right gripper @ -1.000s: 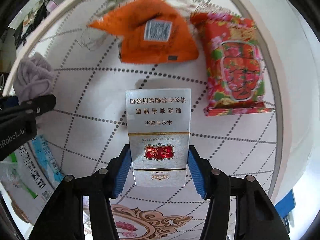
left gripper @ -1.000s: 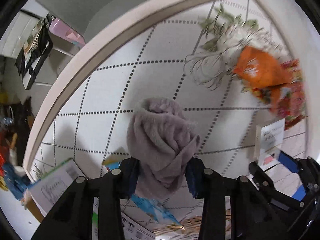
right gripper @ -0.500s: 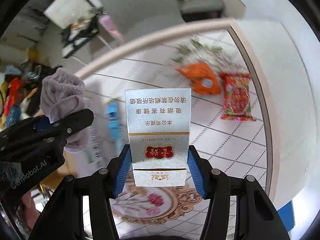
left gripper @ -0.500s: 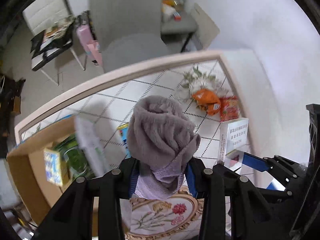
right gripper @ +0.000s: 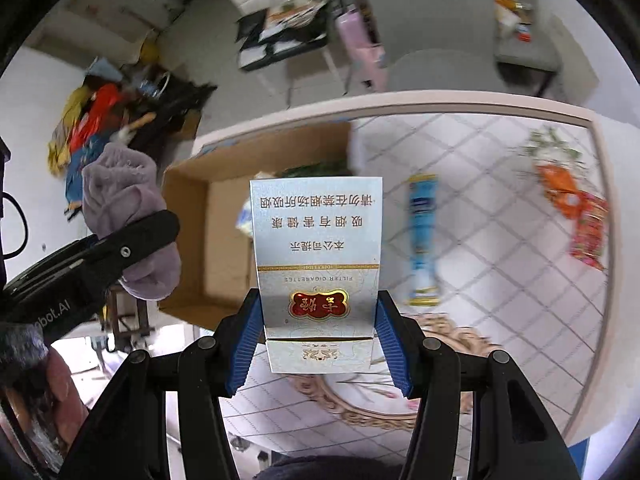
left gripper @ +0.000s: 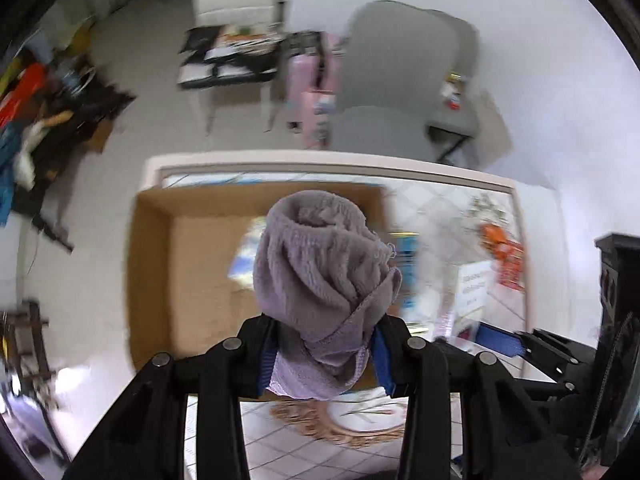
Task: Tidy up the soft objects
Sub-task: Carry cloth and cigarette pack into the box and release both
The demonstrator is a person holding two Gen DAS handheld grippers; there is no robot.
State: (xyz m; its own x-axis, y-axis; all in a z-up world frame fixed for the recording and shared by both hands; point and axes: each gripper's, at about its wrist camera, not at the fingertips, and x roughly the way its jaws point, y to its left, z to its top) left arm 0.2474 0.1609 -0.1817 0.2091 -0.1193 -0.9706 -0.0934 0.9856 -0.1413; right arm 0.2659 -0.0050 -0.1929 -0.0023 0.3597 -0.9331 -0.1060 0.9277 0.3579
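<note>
My left gripper [left gripper: 322,354] is shut on a rolled purple fleece cloth [left gripper: 324,276] and holds it high above an open cardboard box [left gripper: 192,280] on the table's left part. The cloth [right gripper: 124,204] and left gripper also show at the left of the right wrist view. My right gripper [right gripper: 318,340] is shut on a white cigarette pack [right gripper: 318,256], held above the table next to the box [right gripper: 224,248]. Some items lie in the box, blurred.
On the white diamond-pattern tablecloth [right gripper: 500,240] lie a blue tube [right gripper: 422,240], an orange packet [right gripper: 560,184] and a red snack packet [right gripper: 590,232] at the far right. Grey chairs [left gripper: 400,92] and floor clutter [right gripper: 96,120] stand beyond the table.
Both grippers have risen well above the table and swung left with their loads. The cardboard box now lies under the cloth; the packets have shrunk to the right.
</note>
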